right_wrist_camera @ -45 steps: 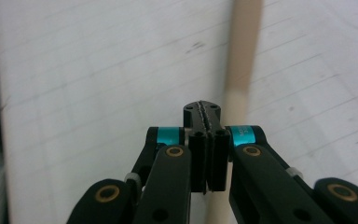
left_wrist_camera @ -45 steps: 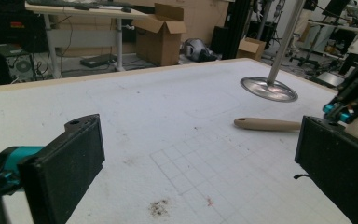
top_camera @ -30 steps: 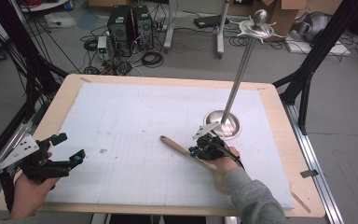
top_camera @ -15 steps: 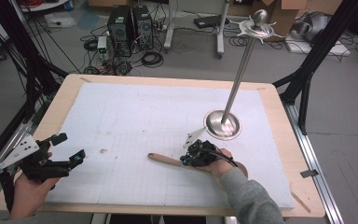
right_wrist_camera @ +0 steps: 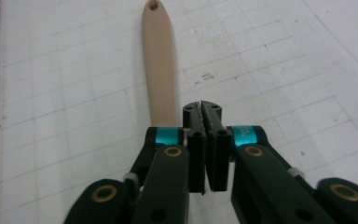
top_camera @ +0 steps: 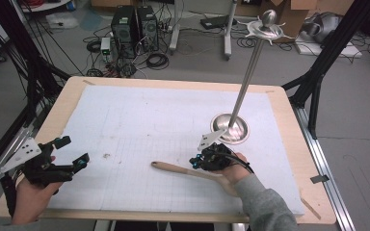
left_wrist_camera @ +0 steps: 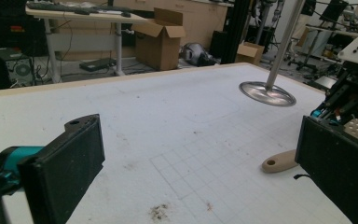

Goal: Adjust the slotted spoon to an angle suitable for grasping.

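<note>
Right gripper (top_camera: 200, 162) sits low over the white gridded mat (top_camera: 164, 125), toward the near right of the table (top_camera: 289, 144), with a grey-sleeved forearm (top_camera: 265, 207) behind it. In the right gripper view its two black jaws stand pressed together with only a hairline between the pads, and nothing is caught in them — they have just been easing apart by a trace. The wooden utensil (top_camera: 188, 171) lies flat on the mat; its handle reaches left from under the right gripper, and the end with the small hole points toward the middle of the mat. In the right gripper view the wooden utensil (right_wrist_camera: 161, 65) runs straight ahead from just left of the jaw tips, lying beside them and not between them; whether the gripper's underside touches the wood I cannot tell. Left gripper (top_camera: 70, 154) is held at the near left edge of the mat, well apart from the utensil, jaws standing wide with bare mat between them — the left gripper view shows the pads far apart and the utensil's holed end (left_wrist_camera: 277, 162) beyond. A metal stand (top_camera: 231, 129), a round base with a tall slanting pole, rests on the mat just behind the right gripper. Small dark crumbs (top_camera: 107, 155) lie between the two grippers.
</note>
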Motion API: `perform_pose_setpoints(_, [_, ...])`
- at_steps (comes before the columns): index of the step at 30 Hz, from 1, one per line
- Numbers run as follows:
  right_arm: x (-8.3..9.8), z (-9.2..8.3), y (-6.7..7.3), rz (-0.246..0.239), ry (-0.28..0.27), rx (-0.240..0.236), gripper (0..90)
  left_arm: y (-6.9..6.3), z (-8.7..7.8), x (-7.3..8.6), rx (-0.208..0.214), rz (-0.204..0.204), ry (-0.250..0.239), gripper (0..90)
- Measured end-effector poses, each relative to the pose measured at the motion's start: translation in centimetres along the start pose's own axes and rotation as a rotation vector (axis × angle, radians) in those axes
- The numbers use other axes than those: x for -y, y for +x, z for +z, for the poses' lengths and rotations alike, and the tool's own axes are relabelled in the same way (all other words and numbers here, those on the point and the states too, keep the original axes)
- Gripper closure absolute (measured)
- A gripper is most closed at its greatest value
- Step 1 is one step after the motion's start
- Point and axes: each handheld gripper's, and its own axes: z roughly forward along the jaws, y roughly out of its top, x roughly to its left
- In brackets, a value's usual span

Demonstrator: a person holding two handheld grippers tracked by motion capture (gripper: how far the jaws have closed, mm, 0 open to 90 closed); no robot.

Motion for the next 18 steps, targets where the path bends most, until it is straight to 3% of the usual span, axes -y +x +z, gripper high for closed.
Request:
perform_pose_setpoints(9, [0.1,-1.6,1.2,-0.074,0.032,-0.041,56.0,-0.2,0.7,-0.2,0.015,0.005,-0.003,1.8])
perform_pose_setpoints(18, [0.8,-3.2,1.0,-0.048,0.006,-0.073,20.5,-0.1,0.7,-0.1,0.018,0.003,0.000,1.8])
